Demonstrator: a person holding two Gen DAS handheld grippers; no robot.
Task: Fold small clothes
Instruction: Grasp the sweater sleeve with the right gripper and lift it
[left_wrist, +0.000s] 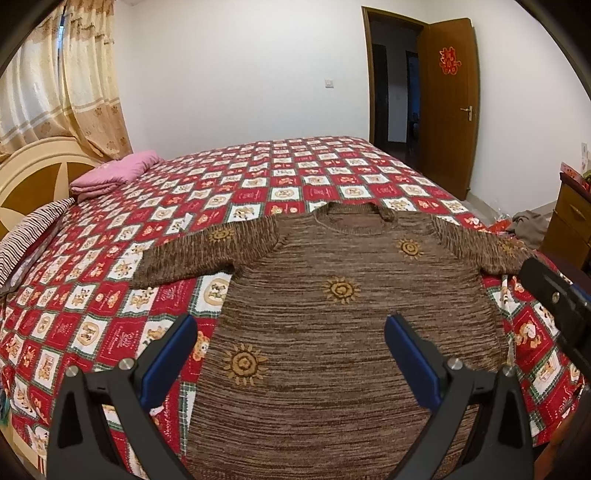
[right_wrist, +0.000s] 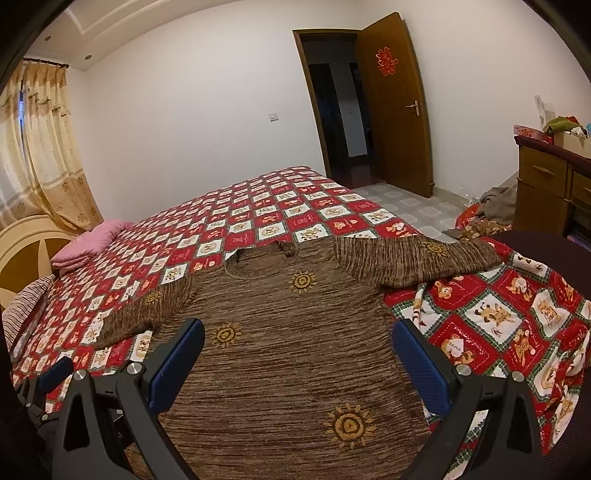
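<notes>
A small brown knitted sweater (left_wrist: 332, 332) with yellow sun motifs lies flat on the bed, face up, neck away from me and both sleeves spread out sideways. My left gripper (left_wrist: 291, 354) is open above the sweater's lower left part, nothing between its blue pads. The same sweater (right_wrist: 288, 362) fills the right wrist view, where my right gripper (right_wrist: 299, 358) is open over its lower right part, holding nothing. The right gripper (left_wrist: 554, 295) also shows at the left view's right edge, and the left gripper (right_wrist: 51, 373) at the right view's lower left.
A red and white checked quilt (left_wrist: 258, 177) covers the bed. A folded pink blanket (left_wrist: 114, 173) and a striped pillow (left_wrist: 29, 236) lie by the headboard. Clothes are heaped on the floor (right_wrist: 491, 206) beside a wooden dresser (right_wrist: 546, 184). The door (right_wrist: 395, 107) stands open.
</notes>
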